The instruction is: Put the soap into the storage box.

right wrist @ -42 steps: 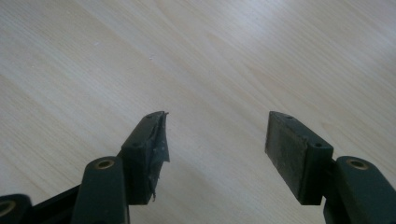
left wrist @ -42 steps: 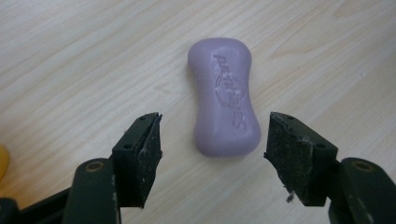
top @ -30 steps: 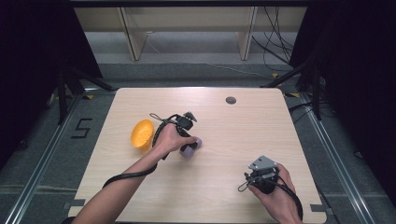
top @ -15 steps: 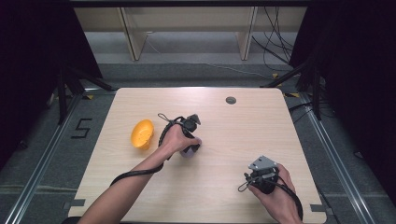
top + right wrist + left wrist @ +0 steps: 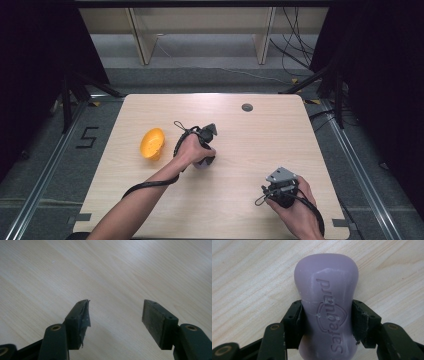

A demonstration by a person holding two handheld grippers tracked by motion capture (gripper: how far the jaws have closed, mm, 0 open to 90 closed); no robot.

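Observation:
A purple soap bar (image 5: 327, 277) with embossed lettering lies on the wooden table (image 5: 249, 277). My left gripper (image 5: 327, 320) is shut on it, a pad pressed against each long side. In the high view that gripper (image 5: 204, 155) is near the table's middle, pointing down under a hand, with a bit of the soap (image 5: 201, 164) showing below it. My right gripper (image 5: 281, 189) rests near the front right of the table. In its own view the right gripper (image 5: 116, 313) is open over bare wood, with nothing between the jaws.
An orange bowl-like dish (image 5: 152, 143) lies tipped on the table just left of the left hand. A small dark round grommet (image 5: 247, 107) sits near the far edge. Shelving and cables stand beyond the table.
The orange dish was blurred a second ago and now lies still. The left hand and gripper have shifted slightly to the right over the soap. The right gripper has not moved.

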